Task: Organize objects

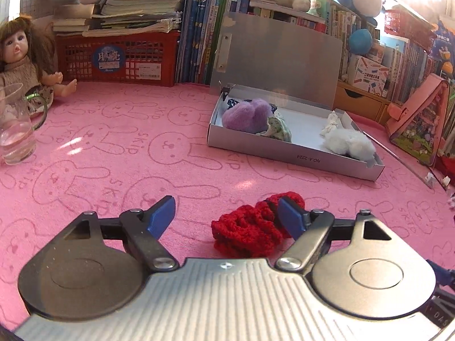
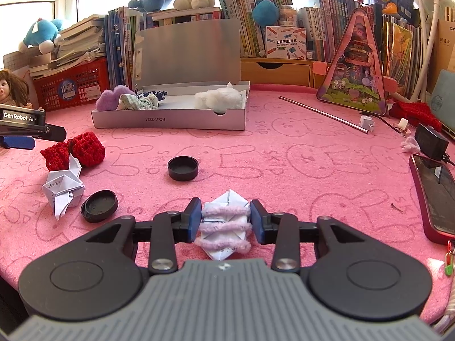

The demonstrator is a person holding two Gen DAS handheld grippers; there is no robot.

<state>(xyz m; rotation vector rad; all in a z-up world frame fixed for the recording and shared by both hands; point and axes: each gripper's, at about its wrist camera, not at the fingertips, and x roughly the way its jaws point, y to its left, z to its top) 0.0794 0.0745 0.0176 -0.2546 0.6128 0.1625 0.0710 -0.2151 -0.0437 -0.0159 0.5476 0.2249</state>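
Note:
My left gripper (image 1: pixel 227 216) is open low over the pink mat, with a red crochet piece (image 1: pixel 250 233) between its fingers, against the right one. It also shows in the right wrist view (image 2: pixel 74 150). My right gripper (image 2: pixel 226 221) is shut on a folded paper piece wrapped in pink pipe cleaner (image 2: pixel 224 227), resting on the mat. An open silver box (image 1: pixel 284 147) holds a purple felt heart (image 1: pixel 247 115), a patterned cloth piece (image 1: pixel 277 128) and a white fluffy toy (image 1: pixel 349 143). The box also shows in the right wrist view (image 2: pixel 170 119).
A paper origami (image 2: pixel 64 189) and two black caps (image 2: pixel 99 206) (image 2: pixel 182 167) lie on the mat. A phone (image 2: pixel 435 193), a metal rod (image 2: pixel 324 110) and a charger (image 2: pixel 430 140) are at right. A glass (image 1: pixel 15 130) and a doll (image 1: pixel 22 56) stand at left; books and a red basket (image 1: pixel 119 59) line the back.

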